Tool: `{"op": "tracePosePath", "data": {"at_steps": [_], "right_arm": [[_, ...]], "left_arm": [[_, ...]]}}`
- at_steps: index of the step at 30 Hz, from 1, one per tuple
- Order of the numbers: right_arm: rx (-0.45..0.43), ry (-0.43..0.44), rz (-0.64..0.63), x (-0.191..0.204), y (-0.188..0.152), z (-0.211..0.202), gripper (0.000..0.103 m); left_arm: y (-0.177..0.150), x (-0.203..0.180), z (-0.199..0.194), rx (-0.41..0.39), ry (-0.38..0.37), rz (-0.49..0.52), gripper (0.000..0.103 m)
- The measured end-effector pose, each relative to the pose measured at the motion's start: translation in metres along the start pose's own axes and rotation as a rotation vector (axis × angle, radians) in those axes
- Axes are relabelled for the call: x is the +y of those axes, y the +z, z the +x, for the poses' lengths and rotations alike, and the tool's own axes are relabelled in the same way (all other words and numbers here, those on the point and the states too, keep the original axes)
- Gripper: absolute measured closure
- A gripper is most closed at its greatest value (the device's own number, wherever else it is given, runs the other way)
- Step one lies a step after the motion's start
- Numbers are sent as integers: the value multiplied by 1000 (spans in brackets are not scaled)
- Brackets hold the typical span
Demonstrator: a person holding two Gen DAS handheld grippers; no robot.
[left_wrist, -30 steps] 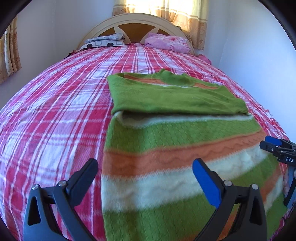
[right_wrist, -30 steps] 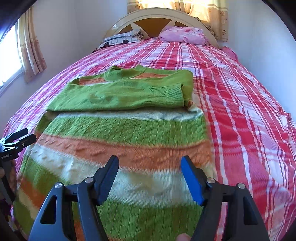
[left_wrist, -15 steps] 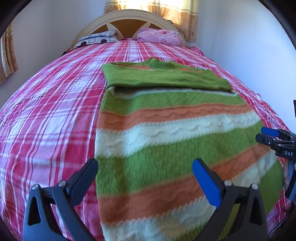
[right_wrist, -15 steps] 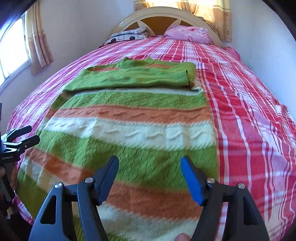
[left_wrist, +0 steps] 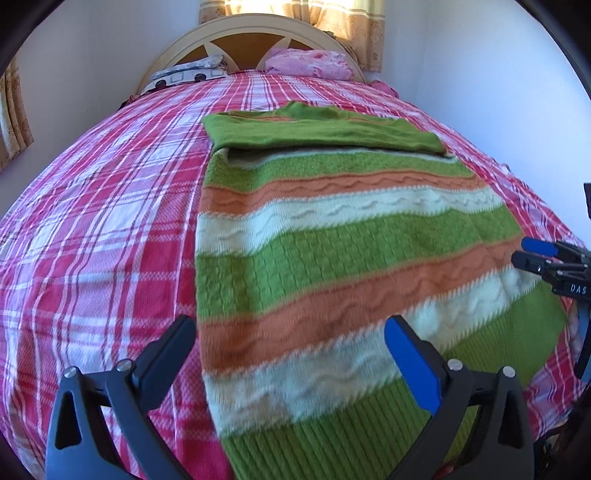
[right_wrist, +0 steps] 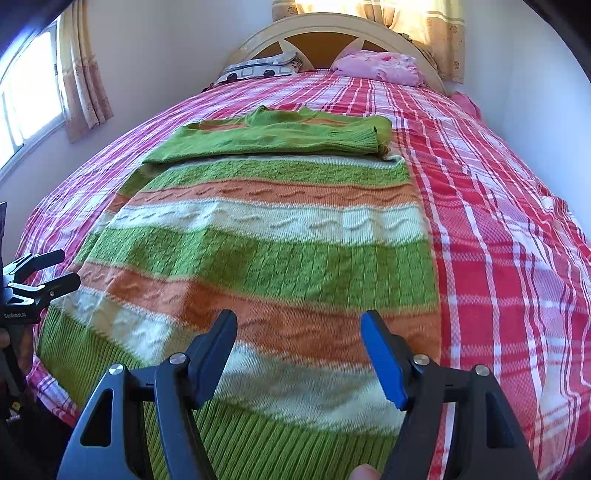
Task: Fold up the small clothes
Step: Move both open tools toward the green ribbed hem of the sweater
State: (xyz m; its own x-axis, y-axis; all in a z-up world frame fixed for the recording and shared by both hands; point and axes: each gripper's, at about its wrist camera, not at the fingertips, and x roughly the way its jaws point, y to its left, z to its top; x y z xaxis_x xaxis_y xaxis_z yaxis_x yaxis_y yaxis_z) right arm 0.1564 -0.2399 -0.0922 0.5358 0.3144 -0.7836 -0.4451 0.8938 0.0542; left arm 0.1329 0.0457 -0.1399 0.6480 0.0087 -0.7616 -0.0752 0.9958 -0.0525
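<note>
A knitted sweater with green, orange and cream stripes lies flat on the bed, its green sleeves folded across the chest at the far end. It also shows in the right wrist view. My left gripper is open and empty above the sweater's near left hem. My right gripper is open and empty above the near right hem. Each gripper shows at the edge of the other's view: the right gripper and the left gripper.
The bed has a red, pink and white plaid cover. A patterned pillow and a pink pillow lie by the cream headboard. White walls flank the bed; a window with curtains is on the left.
Both grippers have drawn back toward the foot of the bed, still open. The sweater's ribbed hem has come into view beneath them. The sweater has not moved.
</note>
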Motion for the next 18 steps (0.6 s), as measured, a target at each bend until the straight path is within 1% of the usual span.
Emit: {"op": "tracePosePath", "data": {"at_steps": [8, 14, 18], "right_arm": [[6, -8, 15, -1, -20, -16, 33], [4, -13, 19, 0, -30, -28, 33], [-1, -9, 42, -1, -40, -30, 33]], "left_arm": [[-16, -2, -6, 33, -5, 16, 0], [-23, -9, -12, 41, 8, 56, 0], [-30, -5, -17, 49, 11, 58, 0]]}}
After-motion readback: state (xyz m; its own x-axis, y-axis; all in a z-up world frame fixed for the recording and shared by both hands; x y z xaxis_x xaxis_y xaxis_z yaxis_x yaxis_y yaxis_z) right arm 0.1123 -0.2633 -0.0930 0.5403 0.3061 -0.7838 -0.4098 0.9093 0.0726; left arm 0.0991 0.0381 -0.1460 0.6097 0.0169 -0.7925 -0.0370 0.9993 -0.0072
